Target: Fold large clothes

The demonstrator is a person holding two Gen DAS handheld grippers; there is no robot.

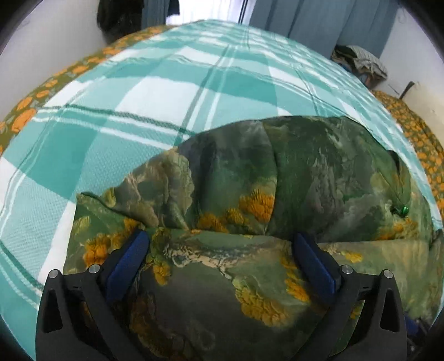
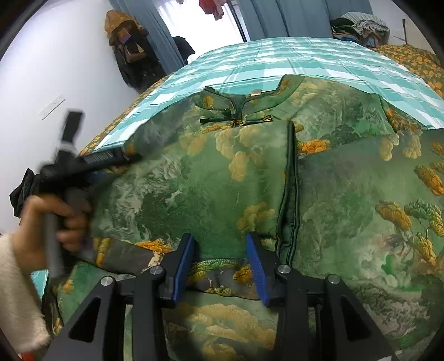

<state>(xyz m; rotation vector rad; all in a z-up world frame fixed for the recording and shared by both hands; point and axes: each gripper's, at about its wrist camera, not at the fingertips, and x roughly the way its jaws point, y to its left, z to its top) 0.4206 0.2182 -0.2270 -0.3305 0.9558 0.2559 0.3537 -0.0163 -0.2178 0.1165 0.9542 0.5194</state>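
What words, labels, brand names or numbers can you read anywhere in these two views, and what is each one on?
None: no readable text in either view.
The small pale tag inside the collar of the green printed garment is too small to read.
The checked bedspread, the garment and both grippers carry no lettering that I can see.

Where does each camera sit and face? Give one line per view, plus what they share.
Left wrist: on the left tongs, looking down at the folded green garment on the checked bedspread; only its blue fingers show, wide apart.
Right wrist: on the right tongs, facing the garment's collar; a hand holding the left tongs shows at left.
Shared: garment, bedspread, curtains.
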